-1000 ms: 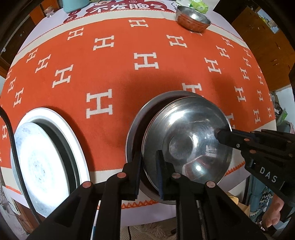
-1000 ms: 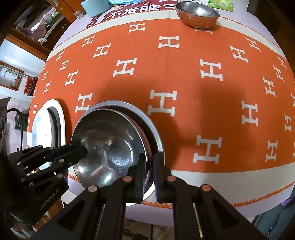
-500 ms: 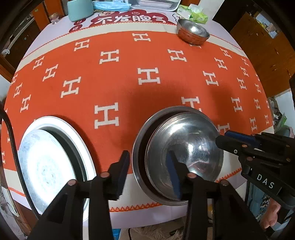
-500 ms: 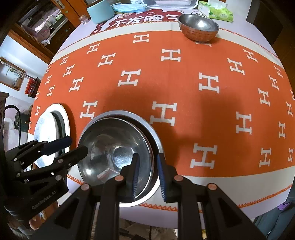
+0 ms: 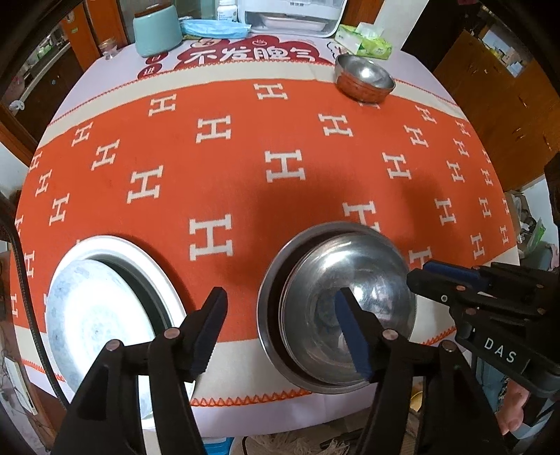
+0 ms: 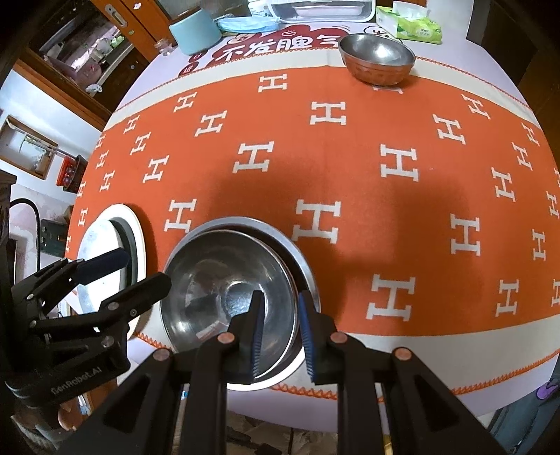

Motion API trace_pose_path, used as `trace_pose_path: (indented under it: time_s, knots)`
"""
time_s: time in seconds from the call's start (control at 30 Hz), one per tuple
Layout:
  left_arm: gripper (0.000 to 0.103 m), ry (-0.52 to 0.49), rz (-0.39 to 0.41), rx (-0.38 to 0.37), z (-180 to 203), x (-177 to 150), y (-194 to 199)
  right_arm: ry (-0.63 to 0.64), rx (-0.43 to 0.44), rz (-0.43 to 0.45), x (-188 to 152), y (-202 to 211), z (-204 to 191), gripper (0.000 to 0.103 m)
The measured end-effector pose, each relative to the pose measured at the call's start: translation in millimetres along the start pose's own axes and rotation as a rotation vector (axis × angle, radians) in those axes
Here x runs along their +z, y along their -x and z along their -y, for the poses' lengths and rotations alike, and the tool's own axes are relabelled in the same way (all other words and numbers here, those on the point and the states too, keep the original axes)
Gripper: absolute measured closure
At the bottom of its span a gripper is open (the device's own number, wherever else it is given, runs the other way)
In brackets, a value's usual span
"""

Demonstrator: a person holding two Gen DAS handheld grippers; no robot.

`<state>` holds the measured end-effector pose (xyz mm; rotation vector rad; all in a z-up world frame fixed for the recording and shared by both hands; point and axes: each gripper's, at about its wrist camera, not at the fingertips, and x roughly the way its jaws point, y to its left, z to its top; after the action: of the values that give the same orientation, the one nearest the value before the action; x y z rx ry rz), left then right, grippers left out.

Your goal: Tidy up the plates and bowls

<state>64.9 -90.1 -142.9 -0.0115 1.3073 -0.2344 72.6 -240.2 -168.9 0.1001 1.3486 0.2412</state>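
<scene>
Fingers first: our left gripper (image 5: 280, 327) jaws are opening, wide apart, clear of the rim. Our right gripper (image 6: 280, 329) has a narrow gap straddling the rim, holding nothing. We see the steel bowl (image 5: 350, 304) nested in the steel basin (image 5: 271, 297) at the near edge, beside the white plates (image 5: 101, 315). Small bowl (image 6: 376, 57) sits far back.

A: What does the left gripper (image 5: 280, 315) cover in its own view?
B: Its dark fingers (image 5: 206, 325) mask the near rims of the nested steel bowls (image 5: 367, 266) and of the white plate (image 5: 87, 315).

A: And the table's far end?
B: The white appliance (image 6: 318, 8) is cut by the top edge, and the bottle's (image 5: 226, 8) label is too small to read.
</scene>
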Motion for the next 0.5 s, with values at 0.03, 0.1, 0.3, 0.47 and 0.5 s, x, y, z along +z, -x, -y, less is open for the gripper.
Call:
trace_pose_path:
  time_s: [0.03,0.1,0.3,0.47,0.5]
  knots:
    - [0.039,-0.001,0.005,0.0,0,2,2,-0.003,0.009,0.007,0,2,1,0.083]
    - [0.037,-0.006,0.017,0.002,1,6,7,-0.009,0.019,0.016,1,6,1,0.083]
    - [0.037,-0.036,0.076,0.016,7,28,28,-0.02,0.054,0.064,11,22,5,0.083]
    - [0.035,-0.079,0.157,0.037,12,64,51,-0.026,0.037,0.125,33,42,14,0.083]
    - [0.035,-0.083,0.17,0.038,13,71,55,-0.027,0.029,0.137,39,46,16,0.083]
